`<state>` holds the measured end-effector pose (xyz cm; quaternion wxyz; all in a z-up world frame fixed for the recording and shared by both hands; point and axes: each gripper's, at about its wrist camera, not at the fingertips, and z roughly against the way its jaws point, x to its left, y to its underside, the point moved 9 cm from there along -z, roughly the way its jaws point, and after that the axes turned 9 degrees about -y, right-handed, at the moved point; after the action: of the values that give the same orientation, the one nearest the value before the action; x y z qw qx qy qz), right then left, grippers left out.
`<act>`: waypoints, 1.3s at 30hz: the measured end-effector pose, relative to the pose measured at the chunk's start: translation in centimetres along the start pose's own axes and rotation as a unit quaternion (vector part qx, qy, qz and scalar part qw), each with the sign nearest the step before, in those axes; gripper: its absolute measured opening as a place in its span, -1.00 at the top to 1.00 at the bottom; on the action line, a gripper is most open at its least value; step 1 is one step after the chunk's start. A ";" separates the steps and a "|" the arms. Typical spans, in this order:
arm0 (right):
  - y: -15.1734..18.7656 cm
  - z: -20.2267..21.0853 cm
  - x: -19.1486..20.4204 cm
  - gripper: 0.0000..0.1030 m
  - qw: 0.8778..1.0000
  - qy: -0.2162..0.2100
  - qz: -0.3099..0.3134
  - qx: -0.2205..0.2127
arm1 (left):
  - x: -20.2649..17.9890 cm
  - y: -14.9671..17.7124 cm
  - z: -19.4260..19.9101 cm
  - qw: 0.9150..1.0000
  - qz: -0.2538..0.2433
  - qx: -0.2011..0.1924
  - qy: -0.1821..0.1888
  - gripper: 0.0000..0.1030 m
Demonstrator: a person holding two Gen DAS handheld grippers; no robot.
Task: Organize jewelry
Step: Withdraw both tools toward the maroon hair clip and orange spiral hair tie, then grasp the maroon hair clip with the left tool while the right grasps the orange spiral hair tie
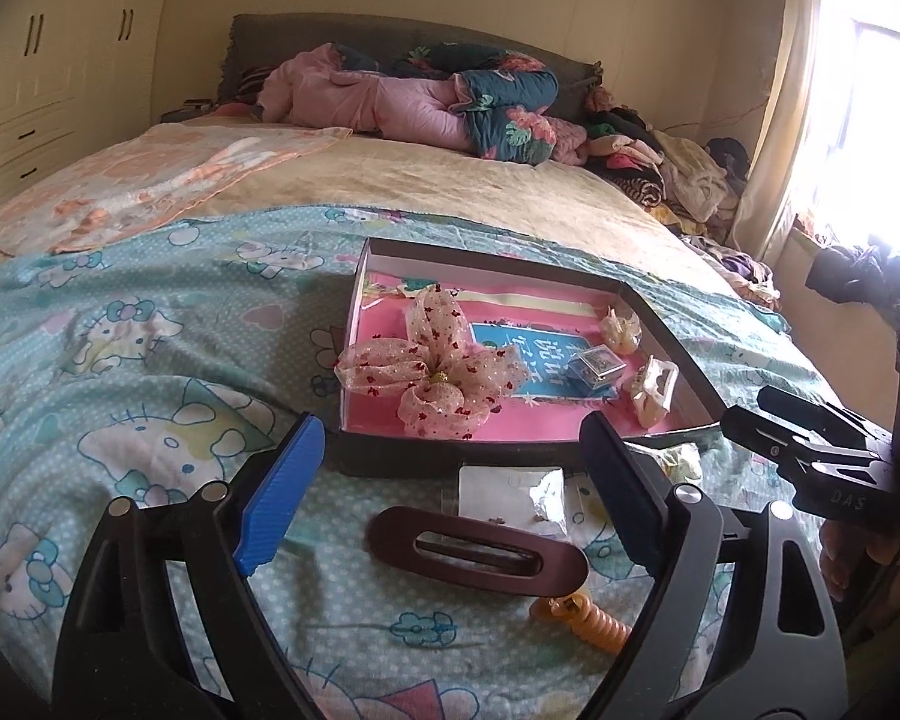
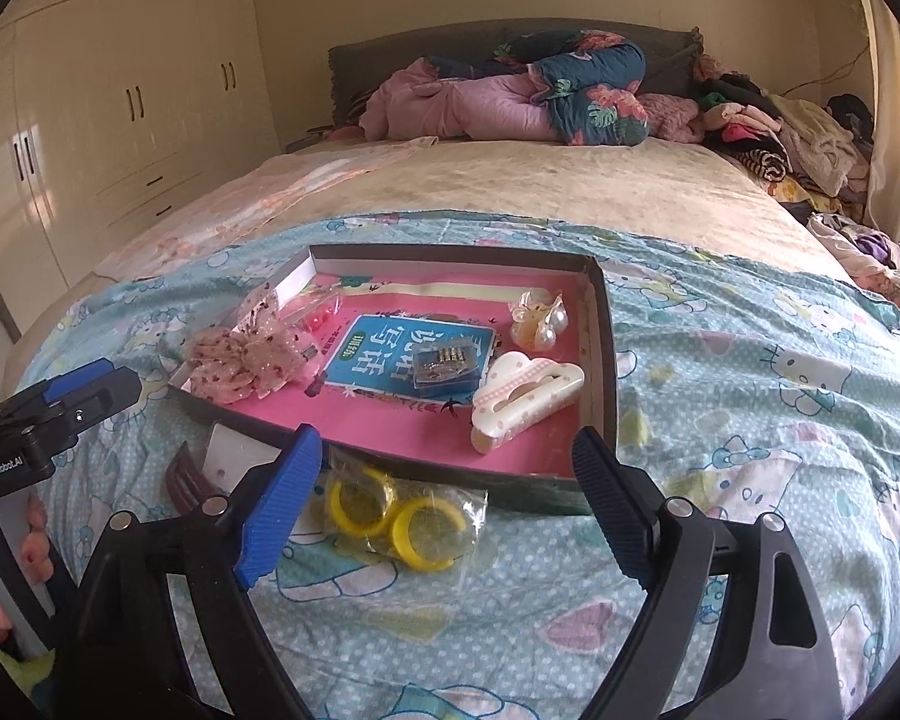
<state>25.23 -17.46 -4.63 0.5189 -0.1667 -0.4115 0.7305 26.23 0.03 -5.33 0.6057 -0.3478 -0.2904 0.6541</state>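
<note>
A shallow dark box (image 1: pixel 510 453) (image 2: pixel 450 471) with a pink floor lies on the bed. Inside it are a pink mesh bow (image 1: pixel 432 369) (image 2: pixel 246 360), a small clear case (image 1: pixel 597 367) (image 2: pixel 450 366), a white claw clip (image 2: pixel 525 396) (image 1: pixel 651 390) and a pearl clip (image 2: pixel 537 312) (image 1: pixel 621 327). In front of the box lie a brown oval barrette (image 1: pixel 477 549) (image 2: pixel 186 480), a white earring card (image 1: pixel 513 495) (image 2: pixel 234 459), an orange spiral hair tie (image 1: pixel 588 618) and a bag of yellow rings (image 2: pixel 399 516). My left gripper (image 1: pixel 450 498) is open over the barrette. My right gripper (image 2: pixel 447 498) is open over the yellow rings.
The bed has a Hello Kitty sheet (image 1: pixel 150 420) (image 2: pixel 750 420). Rolled quilts (image 1: pixel 438 96) and piled clothes (image 1: pixel 660 162) lie at its far end. A wardrobe (image 2: pixel 120 90) stands on the left and a bright window (image 1: pixel 870 120) on the right.
</note>
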 end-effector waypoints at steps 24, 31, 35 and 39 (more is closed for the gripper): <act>5.0 2.3 3.2 -0.61 0.999 -0.034 0.023 0.023 | 0.2 3.9 0.1 0.999 0.000 0.042 -0.015 -0.51; 6.4 2.3 4.4 -0.61 0.998 -0.048 0.033 0.032 | 0.0 4.6 -0.1 0.998 -0.005 0.052 -0.023 -0.52; 7.2 2.2 5.2 -0.61 0.997 -0.058 0.038 0.038 | -0.1 5.1 -0.5 0.998 -0.008 0.060 -0.025 -0.52; 7.8 1.9 5.7 -0.61 0.996 -0.065 0.039 0.043 | -0.1 5.7 -1.0 0.997 -0.010 0.069 -0.031 -0.52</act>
<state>16.79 -14.14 -8.50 0.4691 -0.1122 -0.4053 0.7766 23.65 -0.69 -10.48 0.6258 -0.2817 -0.2661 0.6769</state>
